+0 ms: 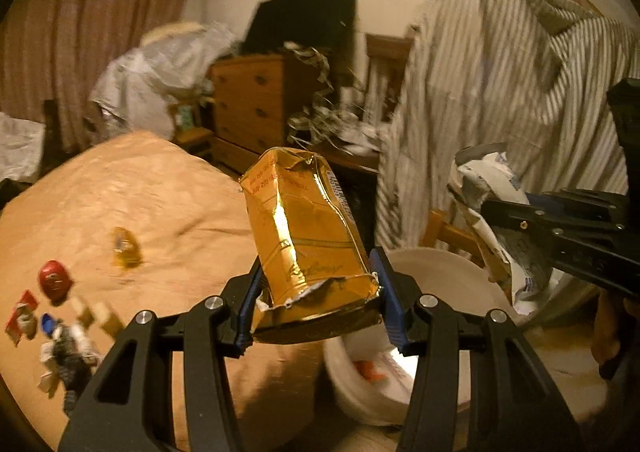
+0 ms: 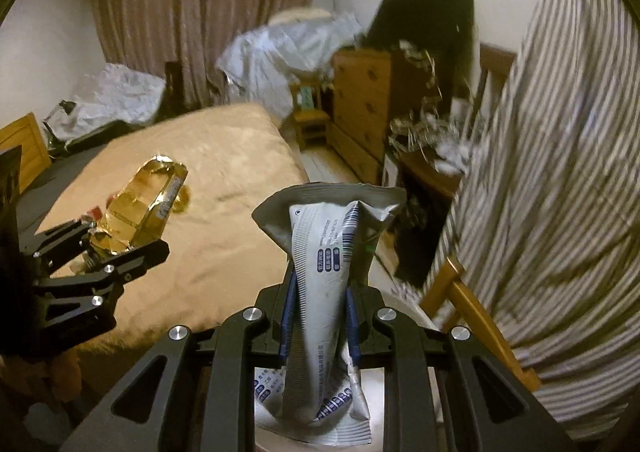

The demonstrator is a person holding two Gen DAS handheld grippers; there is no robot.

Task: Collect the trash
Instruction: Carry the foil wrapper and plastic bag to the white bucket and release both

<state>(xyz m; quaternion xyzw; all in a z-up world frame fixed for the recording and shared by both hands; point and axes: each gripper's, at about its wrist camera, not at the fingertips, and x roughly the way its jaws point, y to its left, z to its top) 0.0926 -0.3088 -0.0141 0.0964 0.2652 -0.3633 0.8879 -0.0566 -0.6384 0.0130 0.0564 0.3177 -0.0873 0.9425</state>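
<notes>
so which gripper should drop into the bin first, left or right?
Right, probably. In the left wrist view the right gripper holds the white pouch above the white bin, while the left gripper holds the gold wrapper more over the bin's near rim, by the bed.

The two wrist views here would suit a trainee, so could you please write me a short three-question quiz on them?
1. True or false: the left gripper is shut on the crumpled gold foil packet.
2. The right gripper holds: A) a red bottle cap, B) the grey-white printed pouch, C) nothing?
3. What round white container lies below both grippers, beside the tan-covered bed?

Key: 1 true; 2 B; 3 the white plastic bucket.
</notes>
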